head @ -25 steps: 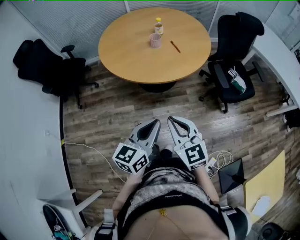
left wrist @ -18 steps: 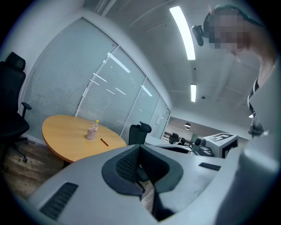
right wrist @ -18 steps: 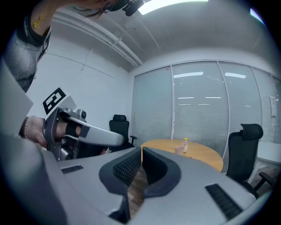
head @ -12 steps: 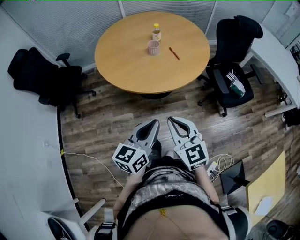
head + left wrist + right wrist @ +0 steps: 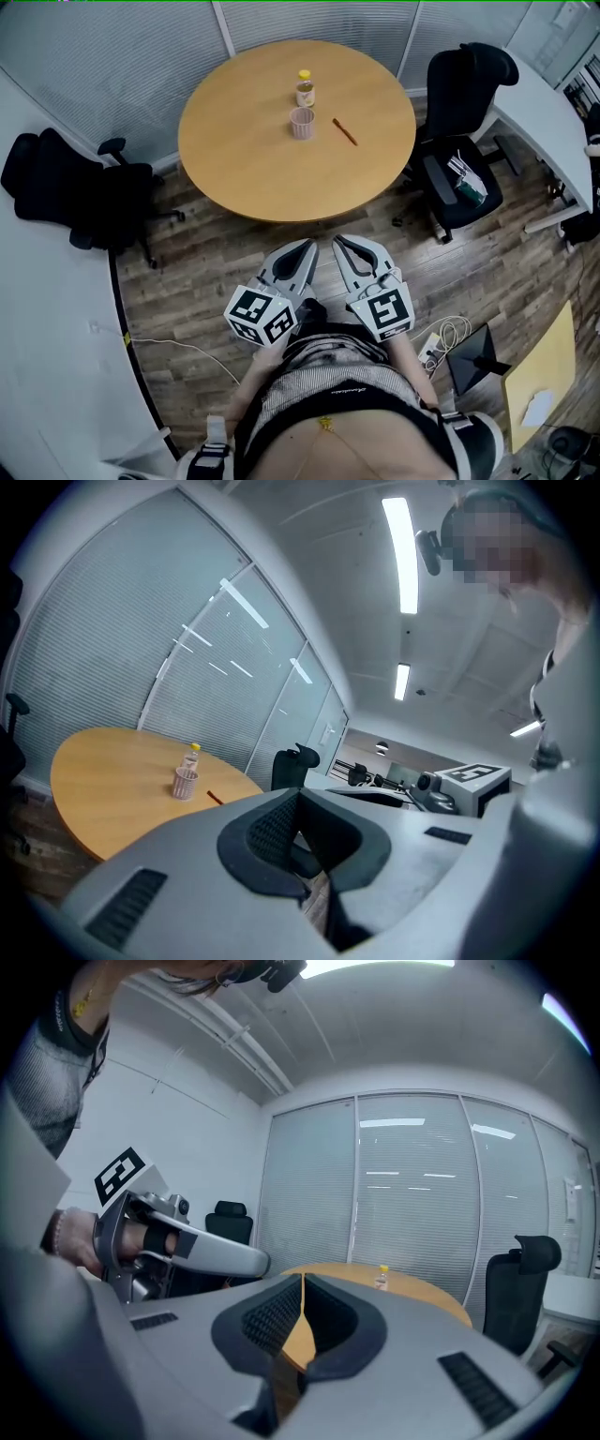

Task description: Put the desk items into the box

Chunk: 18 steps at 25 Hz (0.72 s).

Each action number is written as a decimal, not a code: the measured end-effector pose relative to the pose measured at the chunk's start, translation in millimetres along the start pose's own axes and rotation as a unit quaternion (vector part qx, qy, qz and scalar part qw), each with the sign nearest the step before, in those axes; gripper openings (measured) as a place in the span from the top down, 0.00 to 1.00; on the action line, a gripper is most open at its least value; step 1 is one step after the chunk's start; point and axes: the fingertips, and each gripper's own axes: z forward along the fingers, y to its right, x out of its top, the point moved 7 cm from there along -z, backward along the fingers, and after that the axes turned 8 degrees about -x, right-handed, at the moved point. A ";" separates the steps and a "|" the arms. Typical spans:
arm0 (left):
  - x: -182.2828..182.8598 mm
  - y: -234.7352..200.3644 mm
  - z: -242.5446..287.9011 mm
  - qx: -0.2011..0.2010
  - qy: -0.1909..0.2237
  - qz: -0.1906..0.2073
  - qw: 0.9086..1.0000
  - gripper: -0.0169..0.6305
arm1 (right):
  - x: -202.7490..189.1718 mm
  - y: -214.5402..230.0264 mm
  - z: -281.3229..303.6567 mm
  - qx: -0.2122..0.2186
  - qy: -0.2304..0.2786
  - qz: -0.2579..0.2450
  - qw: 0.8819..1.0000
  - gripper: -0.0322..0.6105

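Observation:
A round wooden table (image 5: pixel 244 150) stands ahead of me. On it are a small bottle with a yellow cap (image 5: pixel 304 89), a pink ribbed cup (image 5: pixel 301 123) and an orange pen (image 5: pixel 344 131). No box is in view. My left gripper (image 5: pixel 307 247) and right gripper (image 5: pixel 340 244) are held side by side near my waist, well short of the table, both shut and holding nothing. In the left gripper view the shut left gripper (image 5: pixel 298 796) points past the cup (image 5: pixel 186 783) and bottle (image 5: pixel 192 757). In the right gripper view the right gripper (image 5: pixel 302 1282) is shut too, and the bottle (image 5: pixel 382 1278) shows beyond it.
Black office chairs stand left (image 5: pixel 66 192) and right (image 5: pixel 464 141) of the table, the right one with items on its seat. White desks run along both sides. Cables (image 5: pixel 178 349) and a laptop (image 5: pixel 473 356) lie on the wooden floor.
The table and its items have slid down and left in the head view, so I have come closer to it. Both grippers keep the same shut pose.

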 end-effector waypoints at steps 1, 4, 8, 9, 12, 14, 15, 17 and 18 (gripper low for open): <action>1.7 -5.6 0.7 -0.003 -0.001 -0.003 1.000 0.97 | 0.6 -0.1 6.3 -0.002 -0.001 -0.004 1.000 0.91; 5.2 -20.5 2.0 -0.011 -0.005 -0.009 1.000 0.97 | 3.0 -1.5 22.7 -0.014 -0.003 0.004 1.000 0.91; 9.2 -35.4 2.4 -0.018 -0.009 -0.011 1.000 0.97 | 2.8 -3.5 40.3 -0.017 -0.007 0.005 1.000 0.91; 10.0 -39.6 1.6 -0.019 -0.009 -0.012 1.000 0.97 | 3.3 -4.8 44.3 -0.019 -0.009 0.010 1.000 0.91; 12.0 -52.9 -1.1 -0.020 -0.012 -0.014 1.000 0.97 | 5.4 -7.9 56.0 -0.023 -0.011 0.015 1.000 0.91; 13.4 -59.9 -1.3 -0.020 -0.014 -0.015 1.000 0.97 | 5.7 -7.9 62.1 -0.025 -0.012 0.012 1.000 0.91; 14.0 -62.2 -1.1 -0.021 -0.015 -0.016 1.000 0.97 | 5.4 -7.4 64.0 -0.027 -0.013 0.010 1.000 0.91; 14.9 -65.1 -2.0 -0.022 -0.016 -0.018 0.999 0.97 | 4.5 -7.1 66.5 -0.028 -0.013 0.005 1.000 0.91; 15.3 -66.7 -2.5 -0.023 -0.016 -0.019 0.999 0.97 | 4.2 -7.5 67.8 -0.028 -0.013 0.005 1.000 0.91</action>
